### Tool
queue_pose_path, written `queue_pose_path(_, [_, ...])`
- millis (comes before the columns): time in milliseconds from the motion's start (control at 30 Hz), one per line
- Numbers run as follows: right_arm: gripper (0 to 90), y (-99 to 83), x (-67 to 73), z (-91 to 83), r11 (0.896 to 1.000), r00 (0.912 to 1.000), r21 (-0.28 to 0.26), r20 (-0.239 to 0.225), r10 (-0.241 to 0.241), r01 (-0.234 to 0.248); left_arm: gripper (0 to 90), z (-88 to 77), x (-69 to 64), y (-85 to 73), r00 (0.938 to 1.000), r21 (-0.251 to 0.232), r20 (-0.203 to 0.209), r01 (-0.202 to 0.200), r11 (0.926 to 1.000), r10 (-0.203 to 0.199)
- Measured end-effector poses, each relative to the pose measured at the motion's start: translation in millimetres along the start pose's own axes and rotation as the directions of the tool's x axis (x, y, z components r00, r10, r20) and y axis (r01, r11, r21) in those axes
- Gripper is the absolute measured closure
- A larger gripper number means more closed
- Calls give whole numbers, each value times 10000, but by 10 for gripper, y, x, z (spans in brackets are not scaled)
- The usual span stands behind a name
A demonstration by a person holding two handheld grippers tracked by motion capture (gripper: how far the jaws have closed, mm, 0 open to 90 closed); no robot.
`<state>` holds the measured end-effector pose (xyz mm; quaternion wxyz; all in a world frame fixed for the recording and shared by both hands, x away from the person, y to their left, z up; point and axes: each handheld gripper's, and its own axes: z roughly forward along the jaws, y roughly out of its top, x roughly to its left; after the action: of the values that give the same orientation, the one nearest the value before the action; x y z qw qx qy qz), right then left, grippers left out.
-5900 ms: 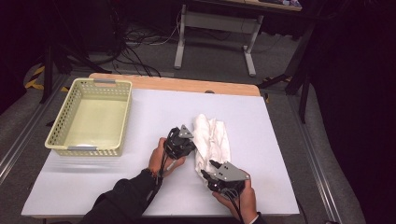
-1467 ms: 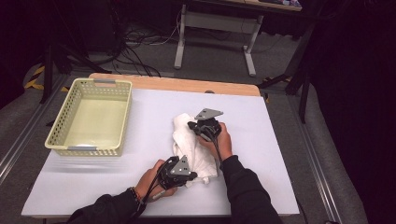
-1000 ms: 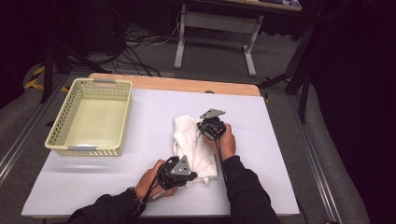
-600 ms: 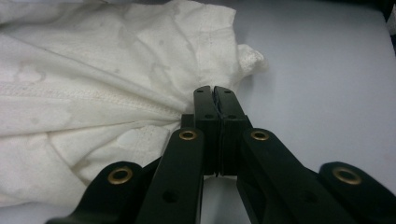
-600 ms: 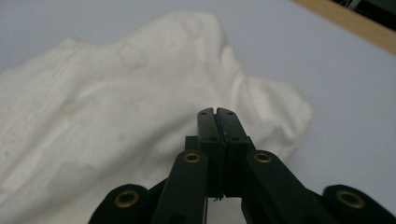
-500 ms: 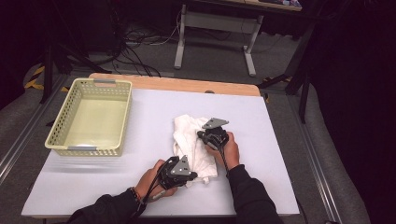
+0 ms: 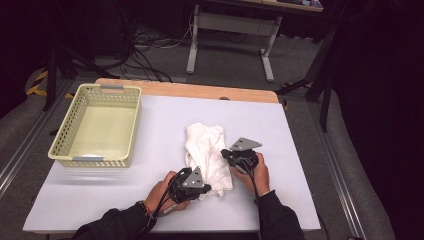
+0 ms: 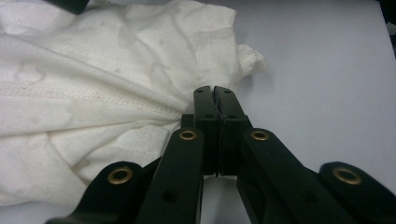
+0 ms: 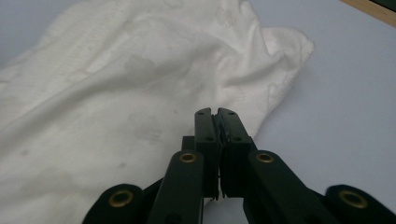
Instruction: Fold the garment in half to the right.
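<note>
Your left gripper (image 8: pixel 215 88) pinches the white cloth (image 7: pixel 207 155) (6 o'clock edge); your right gripper (image 9: pixel 215 111), at 3 o'clock, has jaws closed, empty.

White cloth (image 7: pixel 206 152): one, crumpled, near the middle of the table
Basket (image 7: pixel 65 145): one, at the far left
Grippers: two, left gripper (image 7: pixel 199 187) and right gripper (image 7: pixel 234 156)
Table (image 7: pixel 300 150): one

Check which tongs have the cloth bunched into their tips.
The left tongs: folds of the white cloth converge into their shut tips. At the right tongs the cloth lies smooth, no gathers.
</note>
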<state>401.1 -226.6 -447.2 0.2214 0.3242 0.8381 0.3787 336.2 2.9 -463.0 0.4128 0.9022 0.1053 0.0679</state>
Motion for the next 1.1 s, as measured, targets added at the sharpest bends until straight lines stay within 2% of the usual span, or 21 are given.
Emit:
queue_pose_path(67, [874,-32,50,-111,9996,9995,-89,-117,-276,275,892,-5,-4,-2,10000,-55,-23,-20,10000,20])
queue_pose_path(133, [874,-55,106,-163,9994,9983,-320,-566,-163,146,892,-11,-17,-4,9999,-35,-43,-98,9999,98])
queue_pose_path(200, [872,-77,196,-162,9989,9960,-20,-768,-464,464,893,-24,-17,-8,10000,-75,-21,-83,9999,83])
queue_pose_path(267, [869,-113,278,-151,9968,9927,308,-975,-711,744,898,-46,-27,-18,9998,-64,197,78,9999,-77])
queue_pose_path(333, [869,-160,346,-151,9927,9907,652,-971,-951,1017,899,-71,-51,-23,9998,-71,175,-1,10000,2])
queue_pose_path(500, [844,-264,427,-276,9964,9890,506,-1350,-601,675,898,-180,-50,-4,9998,-230,54,-198,9995,200])
queue_pose_path(600, [825,-330,484,-371,9963,9878,507,-1429,-615,694,894,-300,-7,9,9994,-424,-310,-168,9990,154])
queue_pose_path(667, [770,-364,495,-450,9977,9887,372,-1411,-509,566,867,-342,17,11,9989,-552,-458,-112,9984,87])
queue_pose_path(700, [742,-375,494,-496,9987,9895,256,-1384,-410,450,853,-434,79,9,9969,-736,-771,103,9972,-160])
queue_pose_path(767, [693,-390,490,-593,9995,9900,-5,-1373,-316,318,800,-519,153,-1,9917,-941,-1220,298,9951,-412])
queue_pose_path(800, [693,-390,490,-593,9995,9900,-5,-1373,-316,318,770,-519,153,-1,9917,-941,-1220,298,9951,-412])
queue_pose_path(833, [593,-399,478,-683,9997,9926,-225,-1213,-109,82,736,-563,200,-16,9868,-1083,-1473,512,9928,-670])
queue_pose_path(867, [569,-403,472,-706,9995,9932,-304,-1160,-21,-15,707,-611,269,-39,9794,-1182,-1790,734,9903,-940])
queue_pose_path(967, [440,-417,460,-742,9988,9942,-394,-1047,248,-290,653,-666,356,-70,9728,-1359,-2001,904,9866,-1167])
queue_pose_path(1000, [401,-419,466,-735,9990,9945,-340,-1023,239,-276,628,-666,356,-70,9728,-1359,-2001,904,9866,-1167])
queue_pose_path(1033, [375,-419,478,-720,9994,9938,-267,-1099,170,-200,588,-682,390,-85,9665,-1573,-2186,1014,9823,-1348])
queue_pose_path(1100, [313,-414,512,-674,10000,9913,-74,-1312,-15,6,459,-664,407,-89,9560,-1555,-2448,1257,9798,-1615])
